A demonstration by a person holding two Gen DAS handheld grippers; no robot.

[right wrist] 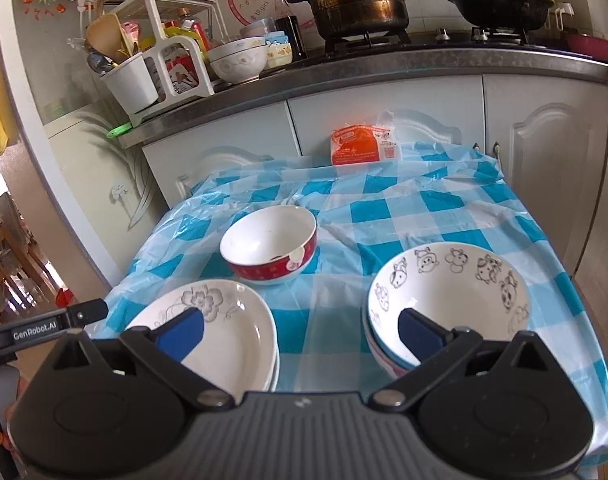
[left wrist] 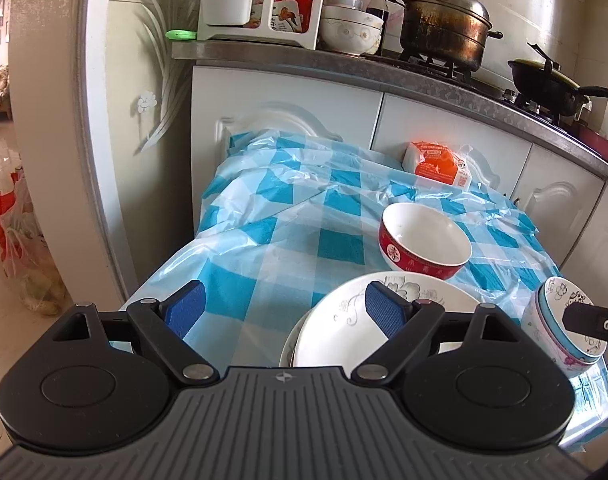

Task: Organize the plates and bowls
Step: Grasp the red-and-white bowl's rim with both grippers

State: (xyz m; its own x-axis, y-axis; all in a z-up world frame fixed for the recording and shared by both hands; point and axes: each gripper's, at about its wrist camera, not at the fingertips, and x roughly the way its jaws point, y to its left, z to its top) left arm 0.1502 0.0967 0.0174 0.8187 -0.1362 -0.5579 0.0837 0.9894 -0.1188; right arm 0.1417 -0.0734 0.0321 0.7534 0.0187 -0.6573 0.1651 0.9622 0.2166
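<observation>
A stack of white plates (left wrist: 336,340) with a grey flower print lies at the table's near edge. Behind it stands a red bowl (left wrist: 424,236) with a white inside, empty. To the right sit stacked cartoon-print bowls (left wrist: 552,320). My left gripper (left wrist: 283,308) is open and holds nothing, its right finger above the plates' left part. In the right wrist view the plates (right wrist: 223,332) are at near left, the red bowl (right wrist: 269,244) is behind them and the cartoon bowls (right wrist: 448,304) are at near right. My right gripper (right wrist: 301,334) is open and spans the gap between plates and cartoon bowls.
The blue-and-white checked plastic cloth (right wrist: 424,208) covers the small table. An orange packet (right wrist: 360,146) leans on the white cabinets at the back. The counter above carries a steamer pot (right wrist: 360,0), a wok (right wrist: 500,0), bowls and a utensil rack. Floor drops off left.
</observation>
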